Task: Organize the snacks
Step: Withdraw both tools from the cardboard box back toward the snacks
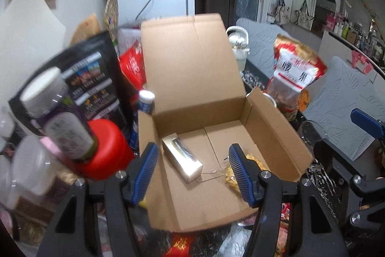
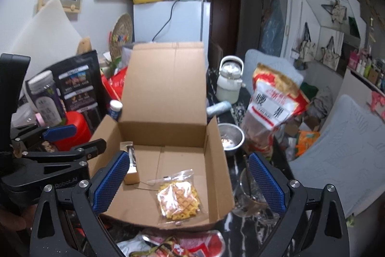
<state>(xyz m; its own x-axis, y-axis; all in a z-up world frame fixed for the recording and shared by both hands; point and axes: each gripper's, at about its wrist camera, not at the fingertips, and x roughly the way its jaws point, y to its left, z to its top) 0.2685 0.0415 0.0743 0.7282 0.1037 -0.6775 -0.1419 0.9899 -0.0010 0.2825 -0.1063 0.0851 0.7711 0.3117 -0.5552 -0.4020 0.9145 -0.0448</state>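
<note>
An open cardboard box (image 1: 272, 136) (image 2: 216, 160) stands with its lid upright at the back. Inside lie a small gold carton (image 1: 182, 159) (image 2: 131, 165) at the left and a clear packet of waffle biscuits (image 2: 179, 196) (image 1: 228, 172) at the front right. My left gripper (image 1: 193, 153) hovers open above the box's near left part, with nothing between its pads. My right gripper (image 2: 189, 157) hangs open and empty over the front edge of the box. The left gripper's blue pad (image 2: 60, 131) also shows at the left of the right wrist view.
Left of the box stand a black pouch (image 1: 89, 78), a white-capped bottle (image 1: 55, 112) and a red container (image 1: 108, 148). To the right are a red-and-clear bag (image 2: 272, 102), a steel bowl (image 2: 231, 136), a white kettle (image 2: 228, 83) and a glass (image 2: 250, 194). Red wrappers (image 2: 182, 245) lie in front.
</note>
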